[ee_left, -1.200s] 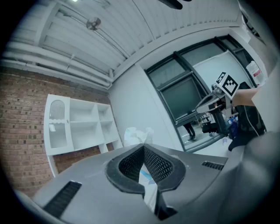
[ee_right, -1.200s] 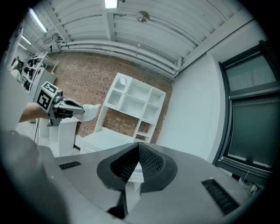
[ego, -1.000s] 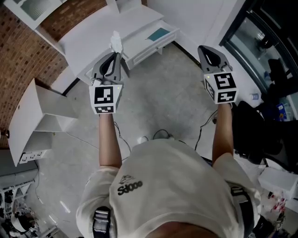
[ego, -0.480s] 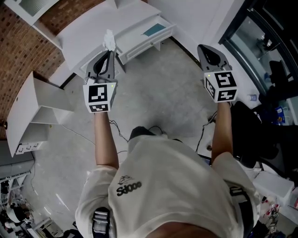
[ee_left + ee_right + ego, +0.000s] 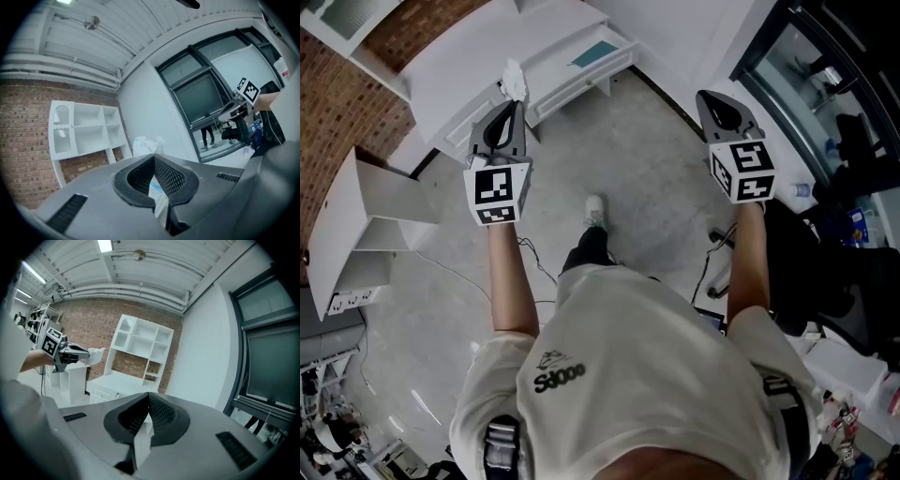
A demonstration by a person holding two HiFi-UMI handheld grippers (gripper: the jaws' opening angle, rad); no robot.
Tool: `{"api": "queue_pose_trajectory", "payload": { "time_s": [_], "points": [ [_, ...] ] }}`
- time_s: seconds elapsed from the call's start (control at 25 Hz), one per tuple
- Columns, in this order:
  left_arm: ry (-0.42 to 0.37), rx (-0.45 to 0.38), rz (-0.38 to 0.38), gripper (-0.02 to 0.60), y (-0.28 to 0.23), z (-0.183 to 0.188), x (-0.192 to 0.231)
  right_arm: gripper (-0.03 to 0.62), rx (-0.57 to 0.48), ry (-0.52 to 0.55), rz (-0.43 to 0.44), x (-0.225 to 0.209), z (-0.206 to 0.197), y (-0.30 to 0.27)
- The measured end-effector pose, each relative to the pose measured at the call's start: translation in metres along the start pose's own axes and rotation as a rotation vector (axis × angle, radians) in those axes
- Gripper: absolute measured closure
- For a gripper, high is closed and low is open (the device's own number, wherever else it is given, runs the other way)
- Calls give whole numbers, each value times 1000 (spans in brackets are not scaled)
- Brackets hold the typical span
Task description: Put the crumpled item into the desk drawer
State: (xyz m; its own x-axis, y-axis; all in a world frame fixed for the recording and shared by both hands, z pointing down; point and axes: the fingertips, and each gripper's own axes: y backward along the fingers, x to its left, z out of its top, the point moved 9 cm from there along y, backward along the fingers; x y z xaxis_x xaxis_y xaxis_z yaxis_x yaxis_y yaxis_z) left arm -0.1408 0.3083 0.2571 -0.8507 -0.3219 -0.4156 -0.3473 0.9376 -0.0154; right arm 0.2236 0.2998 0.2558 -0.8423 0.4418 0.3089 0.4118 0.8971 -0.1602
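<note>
Over floor before white desk (image 5: 459,66), head view: left gripper (image 5: 513,105) pinched crumpled item (image 5: 514,81), white, sticking past tips at desk's near edge, left of open drawer (image 5: 581,77). Teal sheet (image 5: 596,52) lay in drawer. Right gripper (image 5: 707,97) well right, off desk.

Left gripper view: jaws clamped on crumpled item (image 5: 145,144); white shelf unit (image 5: 79,131) far left.

Right gripper view: jaws pressed together, nothing between.

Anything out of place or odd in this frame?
Little stands out: loose cables trail across the floor by the person's feet, and the desk drawer stands open. The crumpled item sits in the left tongs.
</note>
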Motion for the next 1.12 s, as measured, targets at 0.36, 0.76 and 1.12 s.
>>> {"api": "queue_pose_trajectory", "payload": {
  "time_s": [0.36,0.76,1.12],
  "points": [
    [39,24,16,565,-58,-35,1,589,2,-43,-3,-34,-24,-54],
    [71,61,101,565,-145,-34,14,589,13,17,96,-97,-21,-142],
    [77,94,155,565,-213,-37,35,589,-24,53,179,-134,-3,-227]
  ]
}}
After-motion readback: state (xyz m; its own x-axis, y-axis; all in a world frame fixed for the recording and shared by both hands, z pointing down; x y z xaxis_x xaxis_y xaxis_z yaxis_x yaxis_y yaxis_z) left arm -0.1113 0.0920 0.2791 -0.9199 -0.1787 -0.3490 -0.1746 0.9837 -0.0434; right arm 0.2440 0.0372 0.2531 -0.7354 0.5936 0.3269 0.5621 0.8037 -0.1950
